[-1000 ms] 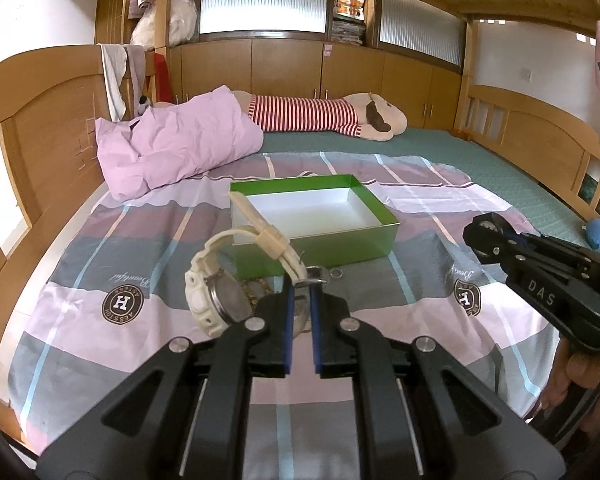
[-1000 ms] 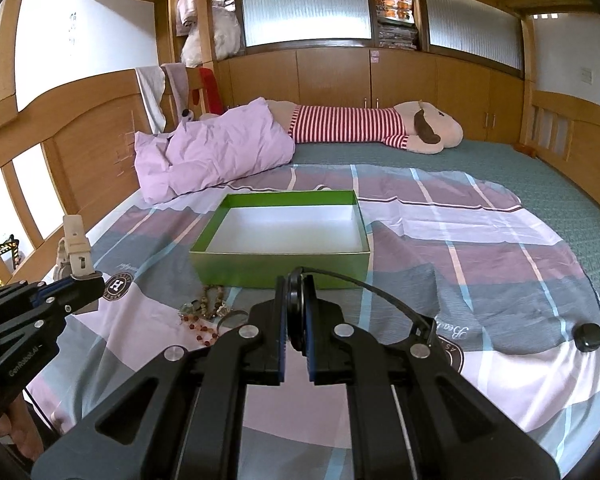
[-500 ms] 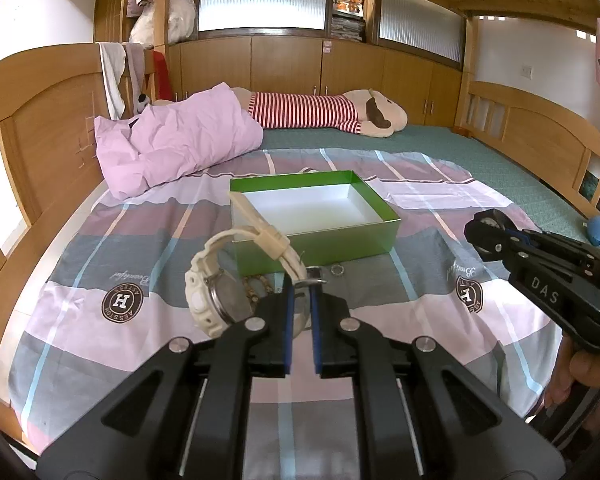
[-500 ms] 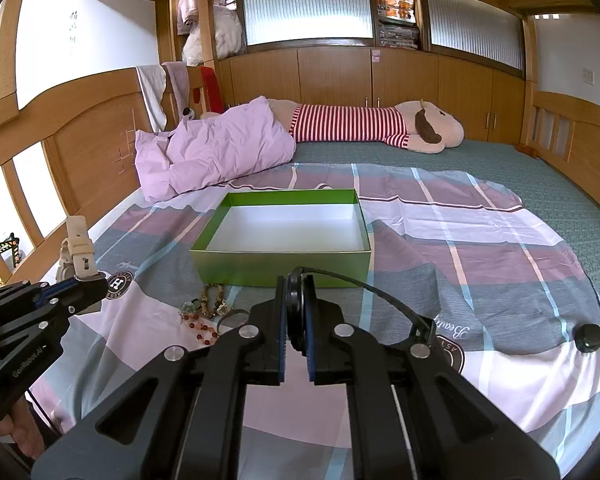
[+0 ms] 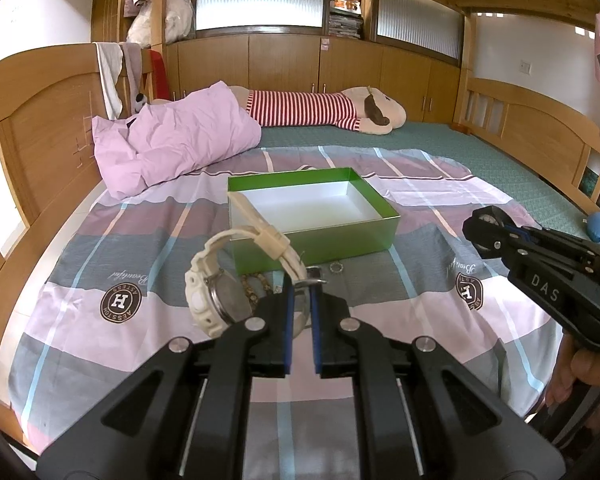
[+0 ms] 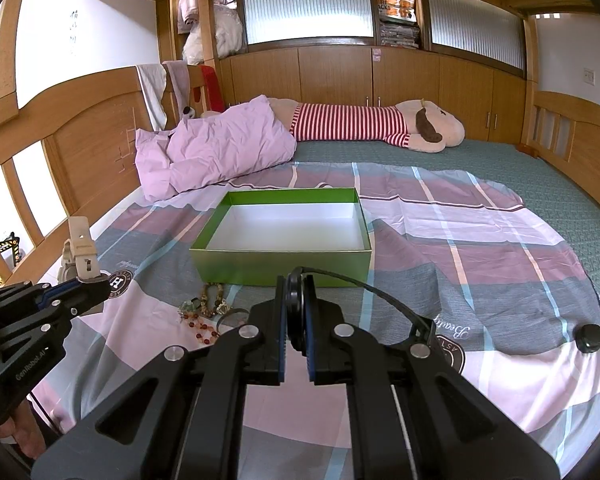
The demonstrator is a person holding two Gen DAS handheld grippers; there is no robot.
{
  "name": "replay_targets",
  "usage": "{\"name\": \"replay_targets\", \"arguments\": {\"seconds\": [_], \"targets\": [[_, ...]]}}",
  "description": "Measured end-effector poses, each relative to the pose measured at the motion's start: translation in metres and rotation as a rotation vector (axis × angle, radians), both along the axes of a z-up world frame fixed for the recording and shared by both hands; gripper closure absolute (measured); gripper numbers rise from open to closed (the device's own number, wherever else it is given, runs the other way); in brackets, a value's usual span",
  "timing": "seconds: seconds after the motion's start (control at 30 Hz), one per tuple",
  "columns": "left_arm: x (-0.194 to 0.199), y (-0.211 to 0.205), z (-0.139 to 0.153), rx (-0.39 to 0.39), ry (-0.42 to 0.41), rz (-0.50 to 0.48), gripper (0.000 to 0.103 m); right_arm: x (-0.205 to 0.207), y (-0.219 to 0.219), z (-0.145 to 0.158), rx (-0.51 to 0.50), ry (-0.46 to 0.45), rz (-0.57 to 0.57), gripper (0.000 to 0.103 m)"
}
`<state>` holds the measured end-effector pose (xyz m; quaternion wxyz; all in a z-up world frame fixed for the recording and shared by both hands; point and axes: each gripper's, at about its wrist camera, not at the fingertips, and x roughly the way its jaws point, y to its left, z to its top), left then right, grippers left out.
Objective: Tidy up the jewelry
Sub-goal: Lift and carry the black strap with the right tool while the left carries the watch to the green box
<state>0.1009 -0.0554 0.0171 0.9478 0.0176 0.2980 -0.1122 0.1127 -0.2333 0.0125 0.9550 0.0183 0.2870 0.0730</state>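
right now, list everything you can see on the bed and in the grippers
watch: 1, cream, held up by its strap
black watch: 1, black, held on edge
box: 1, green with white inside, open, mid bed
bead jewelry: small pile, brown and red, in front of the box
ring: 1, silver, by the box front
black knob: 1, right on the blanket
pillow: 1, pink, far left
plush: 1, striped, far end
left gripper: shut on the watch strap
right gripper: shut on the black watch

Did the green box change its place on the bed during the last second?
No. In the right wrist view the green box keeps its place on the plaid sheet, with the beaded jewelry just in front of its near wall as before.
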Motion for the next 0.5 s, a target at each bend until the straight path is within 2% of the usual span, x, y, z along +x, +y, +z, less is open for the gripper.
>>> {"name": "replay_targets", "arguments": {"seconds": [0.5], "targets": [[0.0016, -0.0019, -0.0027, 0.004, 0.005, -0.004, 0.095, 0.0006, 0.0002, -0.0016, 0.002, 0.001, 0.002, 0.095]]}}
